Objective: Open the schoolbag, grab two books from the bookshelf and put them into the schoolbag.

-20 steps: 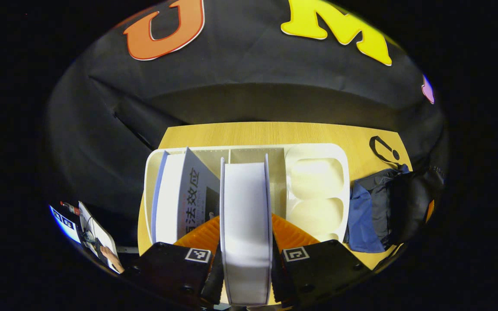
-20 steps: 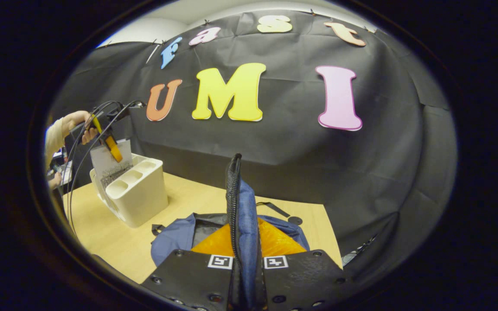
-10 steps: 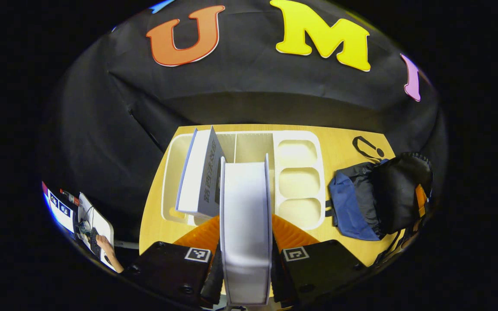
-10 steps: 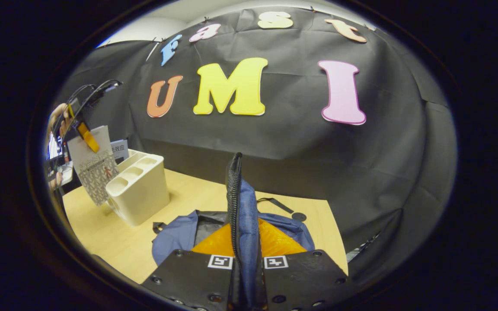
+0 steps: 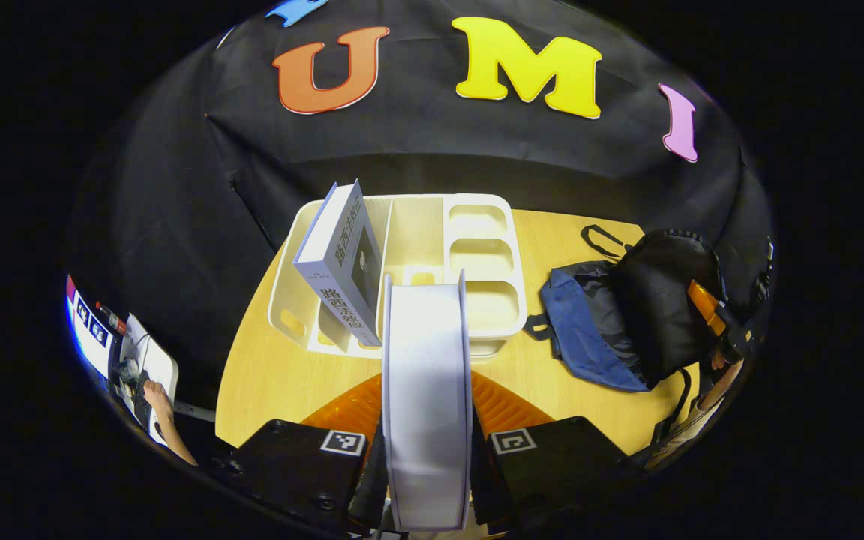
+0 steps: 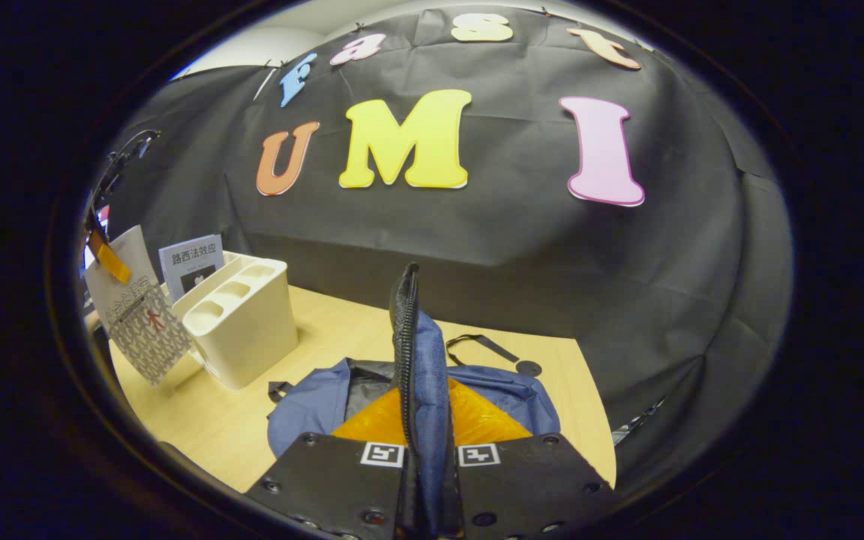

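My left gripper (image 5: 427, 397) is shut on a white book (image 5: 426, 337), held edge-on above the table in front of the white bookshelf (image 5: 486, 259). A second book (image 5: 338, 262) leans in the shelf's left slot. In the right gripper view the held book (image 6: 138, 315) hangs left of the bookshelf (image 6: 241, 330), with the left gripper (image 6: 108, 256) at its top, and the second book (image 6: 192, 262) stands behind. My right gripper (image 6: 423, 409) is shut on the schoolbag's raised flap (image 6: 408, 330). The blue and black schoolbag (image 6: 308, 401) lies open on the table.
The wooden table (image 5: 274, 375) ends at the black cloth wall behind. A black strap (image 6: 477, 345) of the bag trails on the table. In the left gripper view the schoolbag (image 5: 589, 330) lies right of the shelf. A person's hand (image 5: 154, 394) rests at a desk far left.
My left gripper has lifted the white book up out of the bookshelf and drawn it back. The second book now leans alone in the shelf. The right gripper keeps the flap raised.
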A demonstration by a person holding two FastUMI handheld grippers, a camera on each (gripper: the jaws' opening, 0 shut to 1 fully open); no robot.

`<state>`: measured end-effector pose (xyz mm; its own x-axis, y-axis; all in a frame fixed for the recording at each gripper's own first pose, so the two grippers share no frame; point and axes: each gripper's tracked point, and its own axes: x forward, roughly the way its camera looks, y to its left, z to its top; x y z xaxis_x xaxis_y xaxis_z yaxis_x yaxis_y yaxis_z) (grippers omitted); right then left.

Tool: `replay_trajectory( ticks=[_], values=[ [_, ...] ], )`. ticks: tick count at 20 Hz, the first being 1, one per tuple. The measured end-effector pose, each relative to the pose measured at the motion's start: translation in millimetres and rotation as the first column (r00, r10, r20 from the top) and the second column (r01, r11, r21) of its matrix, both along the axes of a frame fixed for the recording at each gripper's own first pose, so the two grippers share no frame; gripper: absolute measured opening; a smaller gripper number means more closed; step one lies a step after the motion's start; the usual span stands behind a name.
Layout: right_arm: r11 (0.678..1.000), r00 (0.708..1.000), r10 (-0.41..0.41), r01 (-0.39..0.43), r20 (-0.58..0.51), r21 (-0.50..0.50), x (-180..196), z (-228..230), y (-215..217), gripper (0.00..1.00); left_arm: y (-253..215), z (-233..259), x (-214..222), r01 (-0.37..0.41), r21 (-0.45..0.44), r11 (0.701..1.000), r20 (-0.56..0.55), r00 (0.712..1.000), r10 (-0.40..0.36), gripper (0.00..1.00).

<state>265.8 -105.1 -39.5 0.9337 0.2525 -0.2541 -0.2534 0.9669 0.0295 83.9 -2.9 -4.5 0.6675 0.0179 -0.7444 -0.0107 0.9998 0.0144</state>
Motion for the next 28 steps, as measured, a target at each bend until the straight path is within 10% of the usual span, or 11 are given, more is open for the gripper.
replay_trajectory(
  ticks=[14, 21, 28],
  values=[
    [0.999, 0.998, -0.016, 0.018, -0.068, 0.03, 6.2, -4.9, 5.2, 0.12, -83.9, 8.8, 5.5, 0.175, -0.166, 0.971, 0.079, 0.983, -0.164, 0.46],
    [0.997, 0.995, -0.029, 0.035, -0.09, 0.065, 14.0, 29.6, 6.4, 0.12, -178.1, 5.1, 51.0, 0.29, -0.451, 0.844, 0.14, 0.957, -0.254, 0.47],
    [0.998, 0.995, -0.066, 0.068, -0.078, 0.016, 31.4, 65.9, -11.6, 0.11, -212.7, -8.3, 122.3, 0.171, -0.664, 0.728, 0.149, 0.984, -0.095, 0.46]
  ],
)
